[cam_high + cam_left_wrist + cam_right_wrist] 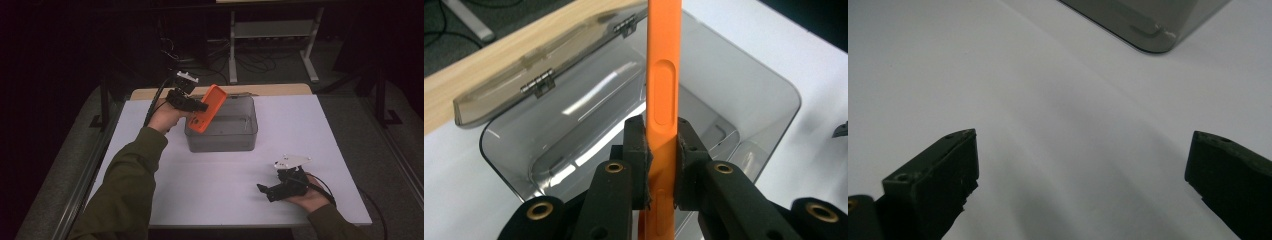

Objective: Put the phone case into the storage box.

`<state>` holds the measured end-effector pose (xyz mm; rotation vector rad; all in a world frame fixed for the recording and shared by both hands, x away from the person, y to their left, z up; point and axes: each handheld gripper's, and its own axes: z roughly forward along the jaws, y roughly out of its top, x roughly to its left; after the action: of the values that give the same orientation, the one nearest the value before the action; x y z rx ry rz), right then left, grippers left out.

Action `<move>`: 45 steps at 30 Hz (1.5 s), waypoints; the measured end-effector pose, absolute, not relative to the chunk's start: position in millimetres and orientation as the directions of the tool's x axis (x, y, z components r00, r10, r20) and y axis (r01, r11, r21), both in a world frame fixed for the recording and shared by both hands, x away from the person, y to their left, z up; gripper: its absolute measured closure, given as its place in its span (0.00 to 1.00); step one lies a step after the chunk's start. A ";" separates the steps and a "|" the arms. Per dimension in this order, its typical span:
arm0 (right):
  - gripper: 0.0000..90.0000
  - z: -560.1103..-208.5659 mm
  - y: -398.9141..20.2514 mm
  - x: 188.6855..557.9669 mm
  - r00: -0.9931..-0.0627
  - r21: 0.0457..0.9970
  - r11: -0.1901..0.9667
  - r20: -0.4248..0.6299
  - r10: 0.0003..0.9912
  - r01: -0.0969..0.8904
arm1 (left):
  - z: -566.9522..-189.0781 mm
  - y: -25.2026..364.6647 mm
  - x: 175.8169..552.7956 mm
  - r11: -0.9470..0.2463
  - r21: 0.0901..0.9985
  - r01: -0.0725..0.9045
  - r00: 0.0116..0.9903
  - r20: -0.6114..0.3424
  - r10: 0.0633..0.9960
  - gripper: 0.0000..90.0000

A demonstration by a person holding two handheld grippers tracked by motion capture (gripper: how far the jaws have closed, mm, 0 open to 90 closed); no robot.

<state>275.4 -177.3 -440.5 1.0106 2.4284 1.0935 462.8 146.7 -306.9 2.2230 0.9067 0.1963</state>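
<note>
In the high view the left tool (200, 106) is clamped on an orange phone case (207, 108), and it holds the case over the near-left corner of a grey transparent box (222, 137) that stands in the far middle of the white counter (210, 190). The case is tilted: its long axis runs from the low near end, at the box's rim, up to the far right, so the open box lies directly below and to the right of it. The right tool (261, 189) rests low on the counter at the near right, well apart from the box, so the left hand is clearly the nearer one. In the left gripper view the two pads (636, 155) press on the flat sides of the phone case (663, 90), which is seen edge-on and points straight away over the box's hollow (589, 120); the hinged lid (549, 75) lies open at the far side. In the right gripper view the jaws stand wide apart with nothing between them, and one corner of the box (1148, 30) is seen further off.
</note>
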 end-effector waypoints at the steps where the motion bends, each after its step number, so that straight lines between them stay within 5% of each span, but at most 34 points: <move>1: 0.00 -440.4 -177.3 275.2 -0.710 0.743 0.464 0.022 0.703 0.482 | -307.7 146.1 463.6 -0.496 0.663 0.560 0.736 -0.123 0.666 0.88; 45: 0.00 -438.4 -179.8 274.6 -0.721 0.774 0.431 0.048 0.691 0.465 | -327.1 133.3 492.7 -0.345 0.397 0.850 0.436 -0.167 0.884 0.88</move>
<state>274.6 -179.8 -438.4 1.0007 2.4112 1.1729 492.7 133.3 -327.1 2.2685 1.4664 0.1075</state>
